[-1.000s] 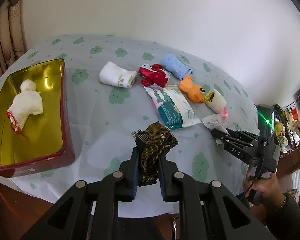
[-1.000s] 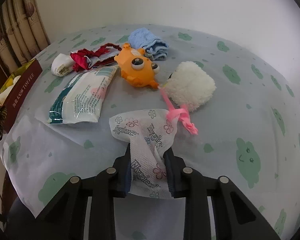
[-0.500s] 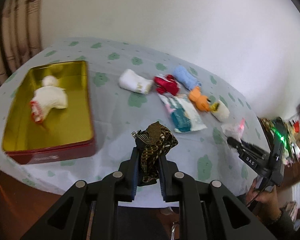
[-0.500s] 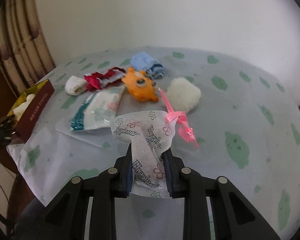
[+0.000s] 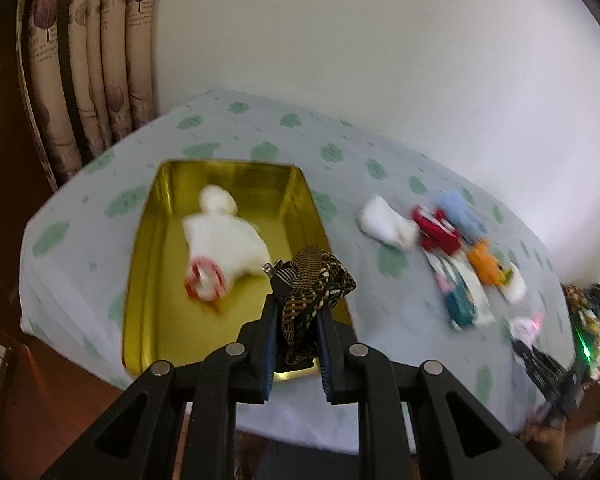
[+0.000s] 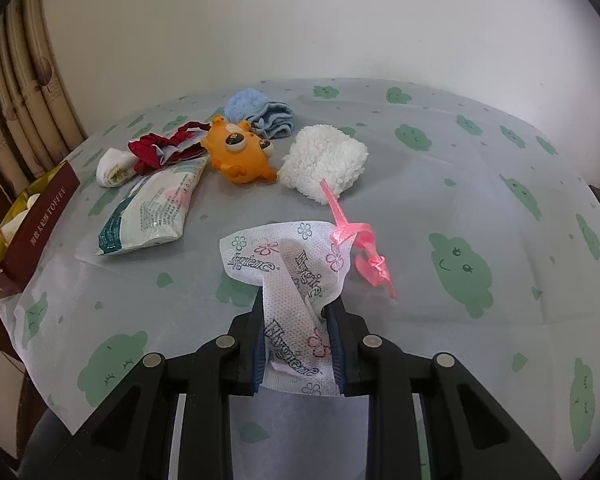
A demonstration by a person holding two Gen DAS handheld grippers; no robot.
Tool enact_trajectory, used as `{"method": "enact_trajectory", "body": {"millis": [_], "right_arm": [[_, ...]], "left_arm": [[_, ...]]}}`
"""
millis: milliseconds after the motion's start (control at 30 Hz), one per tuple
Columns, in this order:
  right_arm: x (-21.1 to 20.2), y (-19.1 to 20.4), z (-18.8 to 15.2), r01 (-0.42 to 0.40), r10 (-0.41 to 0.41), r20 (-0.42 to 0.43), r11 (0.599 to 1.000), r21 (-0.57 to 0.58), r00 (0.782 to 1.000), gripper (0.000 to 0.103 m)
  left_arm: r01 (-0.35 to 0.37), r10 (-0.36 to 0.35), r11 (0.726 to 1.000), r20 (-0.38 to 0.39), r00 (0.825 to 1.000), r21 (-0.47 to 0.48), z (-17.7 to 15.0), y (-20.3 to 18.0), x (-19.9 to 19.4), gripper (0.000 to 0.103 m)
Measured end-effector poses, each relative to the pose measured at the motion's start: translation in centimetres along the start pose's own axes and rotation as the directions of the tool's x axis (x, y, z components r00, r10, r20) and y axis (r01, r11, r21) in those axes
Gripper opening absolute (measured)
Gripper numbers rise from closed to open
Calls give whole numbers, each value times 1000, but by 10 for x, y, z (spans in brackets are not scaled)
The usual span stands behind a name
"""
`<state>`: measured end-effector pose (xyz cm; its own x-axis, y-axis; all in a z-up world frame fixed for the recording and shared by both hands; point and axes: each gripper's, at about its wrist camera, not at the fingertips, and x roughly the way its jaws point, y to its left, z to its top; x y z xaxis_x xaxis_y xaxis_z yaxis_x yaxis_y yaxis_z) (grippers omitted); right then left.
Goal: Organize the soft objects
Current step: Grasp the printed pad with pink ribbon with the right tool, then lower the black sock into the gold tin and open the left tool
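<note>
White wall (image 6: 300, 20) and patterned curtains (image 5: 92, 80) stand behind a table covered with a pale cloth (image 6: 480, 184) printed with green cloud shapes.

On the left part of the table sits a rectangular tin (image 5: 156, 280), gold inside and dark red outside. Within it lies a white sock with red trim (image 5: 220, 248); the left wrist view is blurred by motion.

To the right of the tin, well apart from it, a loose cluster of soft items lies on the cloth. A pack of wet wipes (image 6: 152, 212) lies flat nearest the tin. A white fluffy pouch (image 6: 326, 162) sits at the right of the cluster. An orange squishy toy (image 6: 238, 152) with bulging eyes lies between the wipes and the pouch. Behind the toy is a folded blue cloth (image 6: 260, 114). A red and white fabric piece (image 6: 164, 150) lies beside a rolled white sock (image 6: 114, 168).

Left gripper (image 5: 298, 320) is clamped on a brown patterned cloth (image 5: 312, 280), held up over the near right corner of the tin.

Right gripper (image 6: 298, 316) is clamped on a white tissue packet (image 6: 284, 264) printed with flowers, held above the cloth. A pink ribbon (image 6: 360, 248) hangs at the packet's right edge.
</note>
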<state>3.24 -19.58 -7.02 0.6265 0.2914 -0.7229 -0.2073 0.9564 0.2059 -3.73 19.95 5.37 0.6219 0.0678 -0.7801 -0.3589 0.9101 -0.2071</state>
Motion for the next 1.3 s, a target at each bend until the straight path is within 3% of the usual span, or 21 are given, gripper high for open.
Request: {"method": "enact_trajectory", "body": {"millis": [267,333,567,667,700,767,933,1067,1300], "right_arm": [[3,-2,-1,-6,6,-3,1000,6,1000,24],[4,-2,-1,-8,8,-3,1000,10,1000,24],[6,-4,0,-20,20,-7,1000,18,1000,24],[6,-4,-1,-22,23,-6,1000,20,1000,24],[6,-4,-1,-22,23,-6,1000,20,1000,24],[6,-4,-1,-23,24,-6,1000,20,1000,24],[6,-4,-2,-24,24,-5,1000,20,1000,24],[6,-6,-2,-31,31,-4,999,26,999,24],[-1,-9,3,-56,56,1,997,47,998,24]], "left_arm": [[-75,74,994,-22,997,-74,55,20,74,17],[-56,52,994,-42,998,-98,63,23,91,17],[-134,129,988,-66,989,-77,78,24,132,21],[-136,129,988,-97,987,-78,81,28,145,30],[-131,122,988,-117,986,-80,81,29,150,37],[-138,128,987,-124,984,-80,80,30,152,41],[-125,122,990,-55,991,-70,79,27,129,48],[-96,97,992,2,995,-86,72,22,94,48],[-107,124,985,131,983,-134,10,12,14,48]]}}
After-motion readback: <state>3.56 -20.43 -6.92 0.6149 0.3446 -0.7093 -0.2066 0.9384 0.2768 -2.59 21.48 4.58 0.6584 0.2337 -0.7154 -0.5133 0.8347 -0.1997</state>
